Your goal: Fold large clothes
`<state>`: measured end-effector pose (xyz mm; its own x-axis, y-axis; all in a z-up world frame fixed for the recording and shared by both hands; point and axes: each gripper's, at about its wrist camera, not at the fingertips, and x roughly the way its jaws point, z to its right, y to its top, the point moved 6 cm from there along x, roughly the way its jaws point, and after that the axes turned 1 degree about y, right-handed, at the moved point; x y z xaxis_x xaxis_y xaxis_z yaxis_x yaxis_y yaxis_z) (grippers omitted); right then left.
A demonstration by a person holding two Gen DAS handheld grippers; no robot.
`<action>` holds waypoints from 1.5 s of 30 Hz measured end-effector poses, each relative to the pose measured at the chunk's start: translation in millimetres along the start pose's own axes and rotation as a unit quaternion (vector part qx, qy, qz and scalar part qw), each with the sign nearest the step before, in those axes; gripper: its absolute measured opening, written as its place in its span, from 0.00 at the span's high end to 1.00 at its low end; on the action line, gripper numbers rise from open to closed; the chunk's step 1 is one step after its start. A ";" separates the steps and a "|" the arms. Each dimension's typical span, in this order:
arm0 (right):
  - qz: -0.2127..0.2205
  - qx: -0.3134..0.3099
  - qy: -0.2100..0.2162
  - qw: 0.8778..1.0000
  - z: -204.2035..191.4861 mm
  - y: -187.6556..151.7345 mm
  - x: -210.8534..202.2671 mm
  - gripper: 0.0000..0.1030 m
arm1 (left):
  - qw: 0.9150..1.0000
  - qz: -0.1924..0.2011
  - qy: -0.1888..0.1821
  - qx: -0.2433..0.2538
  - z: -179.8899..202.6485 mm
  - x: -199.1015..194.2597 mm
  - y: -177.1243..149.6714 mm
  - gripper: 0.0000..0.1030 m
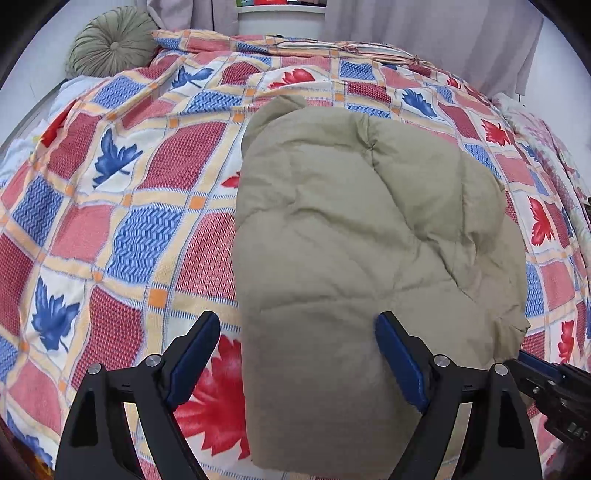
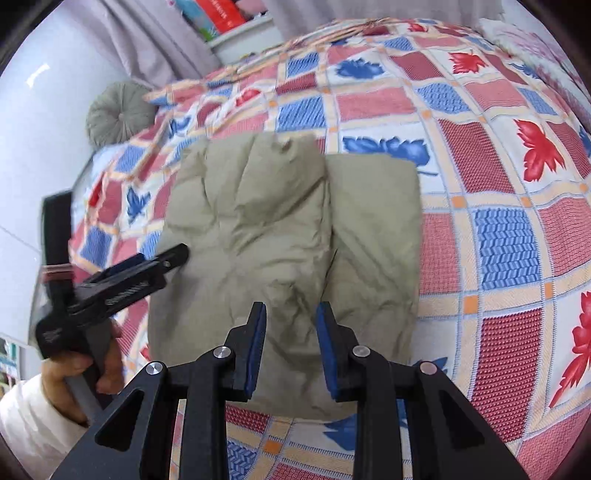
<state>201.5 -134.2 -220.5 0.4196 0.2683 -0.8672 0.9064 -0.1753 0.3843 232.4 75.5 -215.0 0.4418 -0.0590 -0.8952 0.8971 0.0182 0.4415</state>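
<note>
**Two grippers over a folded puffer jacket on a bed**

Nearest me, in the left wrist view, my left gripper [image 1: 297, 345] has its blue-padded fingers [image 1: 194, 354] spread wide. They straddle the near left edge of a khaki quilted puffer jacket [image 1: 369, 240], pressing on nothing. In the right wrist view, my right gripper [image 2: 291, 343] has its fingers only a narrow gap apart, poised above the jacket's near edge; no fabric is pinched between them. At the left of that view, a hand [image 2: 86, 363] in a white sleeve [image 2: 27, 417] holds the left gripper's handle.

The jacket lies folded into a thick bundle, one layer overlapping another, in the middle of a checked bedspread [image 1: 129, 206] with red and blue leaf prints. Farther back, a round, pleated green cushion [image 1: 110, 42] rests against the wall, beside pale curtains [image 1: 436, 33].
</note>
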 end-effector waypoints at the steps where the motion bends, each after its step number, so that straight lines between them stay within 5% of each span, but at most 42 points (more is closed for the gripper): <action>1: -0.013 0.005 -0.004 1.000 0.5 -4.8 8.1 0.70 | 1.000 -0.004 -0.001 -0.004 -2.1 -0.5 -5.0 0.13; 8: -0.060 0.028 -0.016 0.998 13.0 -22.3 35.3 0.70 | 1.000 -0.023 -0.008 -0.010 -2.3 -4.4 -18.3 0.13; 21: -0.054 0.046 -0.008 0.997 15.9 -28.7 -3.5 0.61 | 0.999 -0.048 -0.011 -0.008 -7.3 -22.6 -28.3 0.13; 37: -0.083 0.068 -0.010 0.994 5.6 -63.5 -55.5 0.46 | 0.996 -0.089 -0.019 0.004 -20.8 -104.1 -74.5 0.13; 39: -0.083 0.067 -0.015 0.994 1.9 -66.8 -64.8 0.45 | 0.996 -0.089 -0.015 0.001 -21.0 -115.4 -79.0 0.00; 45: -0.076 0.065 -0.017 0.995 -6.9 -68.1 -91.5 0.45 | 0.997 -0.079 -0.012 0.002 -15.4 -147.9 -82.8 0.00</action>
<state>101.7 -140.3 -165.2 0.2738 0.2697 -0.9232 0.9445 -0.2564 0.2052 92.9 98.1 -120.1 0.2941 -0.0838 -0.9521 0.9555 0.0021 0.2949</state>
